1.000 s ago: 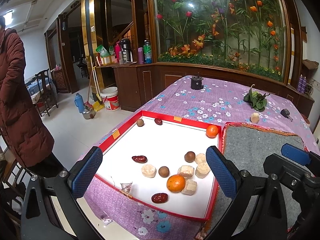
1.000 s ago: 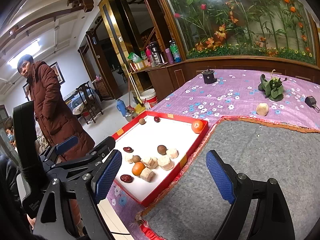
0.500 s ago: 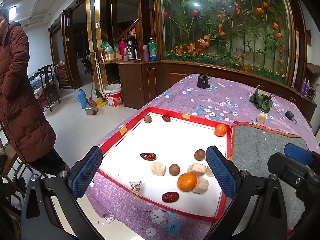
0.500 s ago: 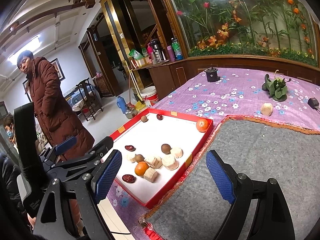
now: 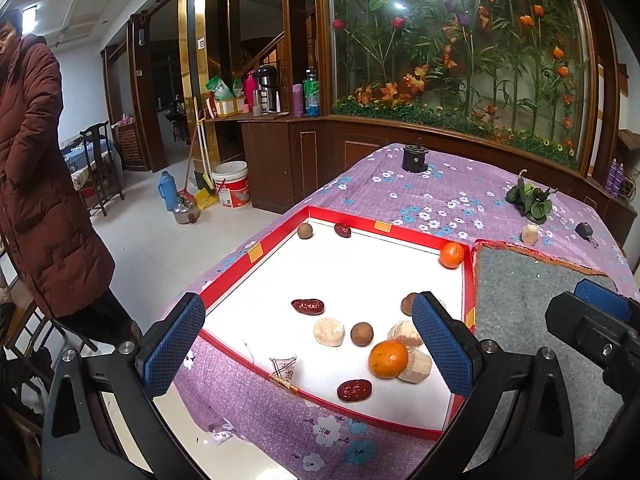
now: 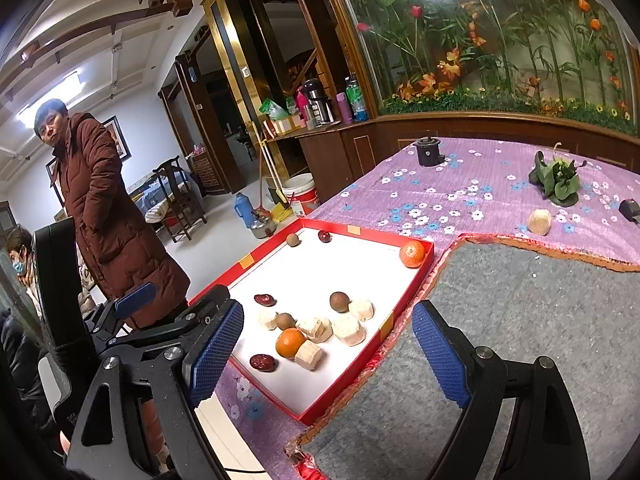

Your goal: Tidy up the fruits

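A red-rimmed white tray [image 5: 256,254] [image 6: 424,268] holds scattered fruit. One orange [image 5: 388,359] [image 6: 290,343] lies near the front among several pale cakes [image 5: 329,331] [image 6: 349,329]; a second orange [image 5: 452,255] [image 6: 412,253] sits in the far right corner. Red dates [image 5: 307,306] [image 6: 264,299], another date [image 5: 354,389] and brown longans [image 5: 361,333] [image 6: 339,301] lie between. My left gripper [image 5: 308,348] hovers open over the tray's near edge, holding nothing. My right gripper [image 6: 328,352] stands open above the tray's right rim, empty.
A grey felt mat [image 5: 520,292] [image 6: 520,320] lies right of the tray on the purple flowered cloth [image 6: 460,192]. A loose pale cake [image 6: 539,221], a green plant piece [image 6: 556,180] and a black pot [image 6: 428,151] sit farther back. A person in a brown coat [image 6: 104,216] stands left.
The left wrist view has shifted slightly, so the tray sits a little further right and lower in it. No fruit has moved and both grippers stay open.
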Available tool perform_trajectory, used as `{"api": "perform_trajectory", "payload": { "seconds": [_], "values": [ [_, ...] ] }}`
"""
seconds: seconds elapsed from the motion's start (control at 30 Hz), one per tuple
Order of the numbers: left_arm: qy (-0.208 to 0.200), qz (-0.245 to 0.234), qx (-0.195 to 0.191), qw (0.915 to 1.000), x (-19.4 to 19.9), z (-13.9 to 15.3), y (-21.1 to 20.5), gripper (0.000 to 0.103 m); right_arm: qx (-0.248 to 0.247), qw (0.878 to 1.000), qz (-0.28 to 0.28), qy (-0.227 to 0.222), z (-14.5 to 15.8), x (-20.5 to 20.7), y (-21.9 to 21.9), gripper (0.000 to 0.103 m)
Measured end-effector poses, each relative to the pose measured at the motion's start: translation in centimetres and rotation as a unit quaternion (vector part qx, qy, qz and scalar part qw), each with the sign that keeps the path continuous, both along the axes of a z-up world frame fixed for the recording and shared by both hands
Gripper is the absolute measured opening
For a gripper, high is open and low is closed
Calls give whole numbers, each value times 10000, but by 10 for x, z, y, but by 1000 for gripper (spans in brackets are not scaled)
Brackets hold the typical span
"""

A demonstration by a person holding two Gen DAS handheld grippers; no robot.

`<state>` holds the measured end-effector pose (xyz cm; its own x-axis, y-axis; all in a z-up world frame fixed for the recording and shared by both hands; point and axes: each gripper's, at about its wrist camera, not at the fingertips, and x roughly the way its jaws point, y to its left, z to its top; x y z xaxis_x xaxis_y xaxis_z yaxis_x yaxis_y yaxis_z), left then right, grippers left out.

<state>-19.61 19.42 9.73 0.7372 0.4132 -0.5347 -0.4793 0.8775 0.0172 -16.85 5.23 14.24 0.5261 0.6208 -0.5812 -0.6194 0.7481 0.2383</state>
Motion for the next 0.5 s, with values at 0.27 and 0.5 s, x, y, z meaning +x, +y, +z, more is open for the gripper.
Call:
{"api": "perform_trajectory", "payload": {
  "seconds": [0.27, 0.5],
  "values": [
    [0, -5, 12, 10000, 0, 0, 1, 103, 8, 10000, 10, 30, -4, -1, 1, 87],
    [14, -16, 16, 10000, 0, -3, -1, 103, 7, 10000, 9, 32, -4, -1, 2, 87]
  ]
}}
